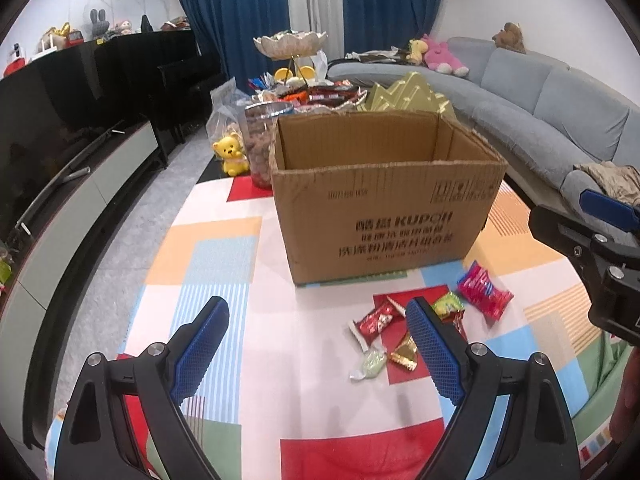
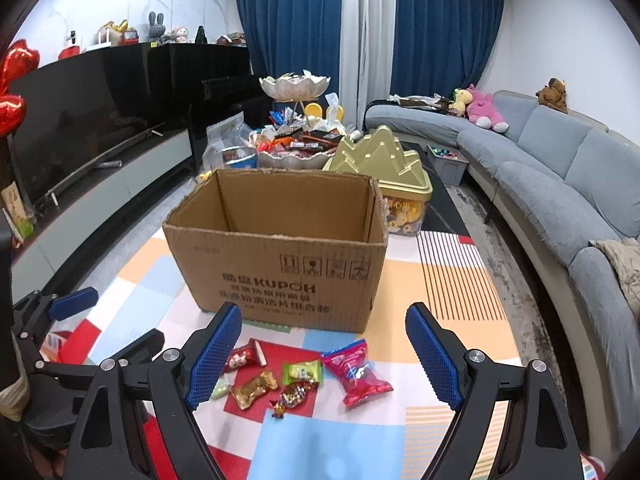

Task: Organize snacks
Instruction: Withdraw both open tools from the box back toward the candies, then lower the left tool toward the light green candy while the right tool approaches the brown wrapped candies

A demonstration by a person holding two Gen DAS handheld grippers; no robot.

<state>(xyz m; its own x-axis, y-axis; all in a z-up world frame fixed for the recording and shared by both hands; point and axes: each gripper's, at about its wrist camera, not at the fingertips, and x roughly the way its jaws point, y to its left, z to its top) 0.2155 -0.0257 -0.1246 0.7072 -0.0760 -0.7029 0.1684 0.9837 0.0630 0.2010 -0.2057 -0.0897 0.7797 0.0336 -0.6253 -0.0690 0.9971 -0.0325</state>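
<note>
An open brown cardboard box (image 2: 276,256) is seen upright on the colourful patchwork-patterned surface (image 2: 452,280). Small wrapped snacks, among them a pink crinkled packet (image 2: 356,372) and a gold foil sweet (image 2: 254,388), are scattered just before it. The left gripper (image 1: 316,320) and right gripper (image 2: 324,328) are held above with fingers wide, nothing gripped.

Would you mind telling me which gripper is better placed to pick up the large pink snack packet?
Probably the right gripper: the large pink snack packet lies between its open jaws, while the left gripper sits left of it.
</note>
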